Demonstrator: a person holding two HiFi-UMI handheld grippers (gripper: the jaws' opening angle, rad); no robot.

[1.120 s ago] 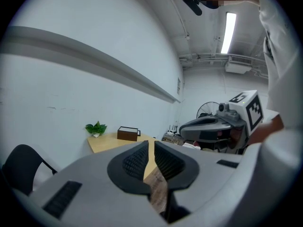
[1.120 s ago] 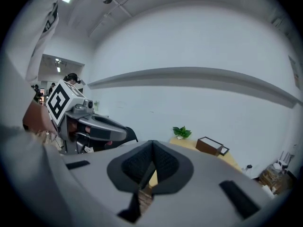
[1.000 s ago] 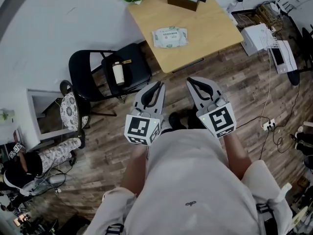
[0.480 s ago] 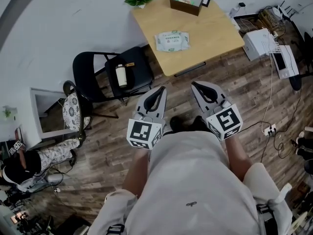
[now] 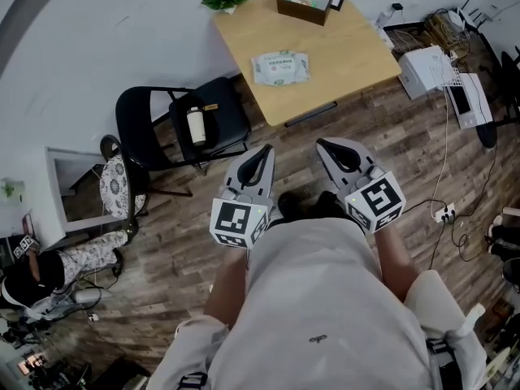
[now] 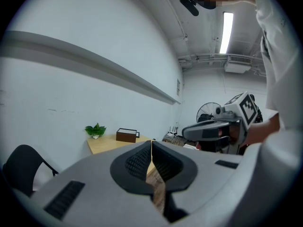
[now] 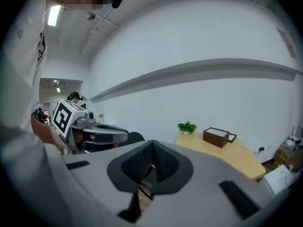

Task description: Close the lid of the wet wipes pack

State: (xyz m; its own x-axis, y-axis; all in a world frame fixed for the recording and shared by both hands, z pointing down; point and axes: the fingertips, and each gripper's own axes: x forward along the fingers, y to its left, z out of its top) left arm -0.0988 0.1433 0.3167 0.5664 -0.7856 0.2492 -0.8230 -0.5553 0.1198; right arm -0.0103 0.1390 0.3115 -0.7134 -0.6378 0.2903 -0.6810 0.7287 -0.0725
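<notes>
The soft white-and-green wet wipes pack [image 5: 281, 67] is only caught in the head view. It's laid flat, printed face up, mid-way across the light wooden table [image 5: 357, 51], with its long axis running roughly left to right. The lid is too small to be read. In the gripper views the jaws are seen clearly: the grey left gripper [image 5: 266, 149] and grey right gripper [image 5: 322, 145] are both pressed together, with nothing pinched, and held well apart from the pack.

Lab-like workroom, wood-plank floor [image 5: 382, 145], small desk [image 5: 341, 59], folding chair [image 5: 154, 120], cable clutter [image 5: 455, 23]
</notes>
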